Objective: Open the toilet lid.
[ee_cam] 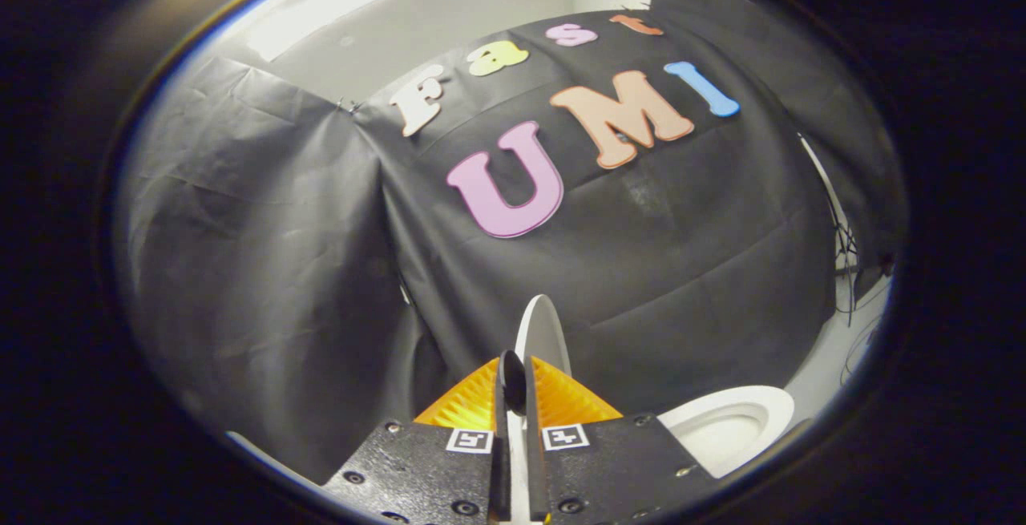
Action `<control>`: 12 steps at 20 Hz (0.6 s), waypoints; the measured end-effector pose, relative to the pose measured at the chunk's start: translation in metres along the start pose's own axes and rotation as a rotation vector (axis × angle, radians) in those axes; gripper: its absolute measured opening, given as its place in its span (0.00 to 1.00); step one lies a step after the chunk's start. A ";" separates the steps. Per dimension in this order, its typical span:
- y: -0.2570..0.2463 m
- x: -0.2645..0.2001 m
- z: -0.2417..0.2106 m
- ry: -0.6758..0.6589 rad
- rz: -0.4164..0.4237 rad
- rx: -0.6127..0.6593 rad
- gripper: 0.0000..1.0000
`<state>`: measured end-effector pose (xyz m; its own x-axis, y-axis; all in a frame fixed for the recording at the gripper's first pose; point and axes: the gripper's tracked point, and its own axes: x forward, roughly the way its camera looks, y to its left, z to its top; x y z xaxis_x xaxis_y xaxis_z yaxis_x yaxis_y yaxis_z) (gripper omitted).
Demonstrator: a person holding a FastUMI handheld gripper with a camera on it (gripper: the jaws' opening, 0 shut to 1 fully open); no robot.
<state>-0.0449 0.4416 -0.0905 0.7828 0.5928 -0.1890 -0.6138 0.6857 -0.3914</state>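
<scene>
The white toilet lid (pixel 542 331) stands edge-on between my two fingers and rises just beyond their tips, lifted well above the bowl. My gripper (pixel 514 385) is shut on the lid's rim, with a finger pressing on each side of it. Below and to the right of the fingers lies the white toilet seat and bowl (pixel 733 421), with its opening uncovered.
Black cloth (pixel 321 268) hangs close behind the lid and wraps round both sides. A pale floor strip with thin dark cables (pixel 846 325) runs at the far right, beyond the bowl. A bright ceiling light (pixel 321 12) glows overhead.
</scene>
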 end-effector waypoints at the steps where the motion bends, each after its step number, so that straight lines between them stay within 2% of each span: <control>1: 0.007 0.001 -0.002 0.002 0.009 -0.013 0.08; 12: 0.088 0.022 -0.042 0.052 0.151 -0.143 0.09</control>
<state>-0.0778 0.4974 -0.1668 0.6896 0.6591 -0.3001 -0.7066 0.5215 -0.4783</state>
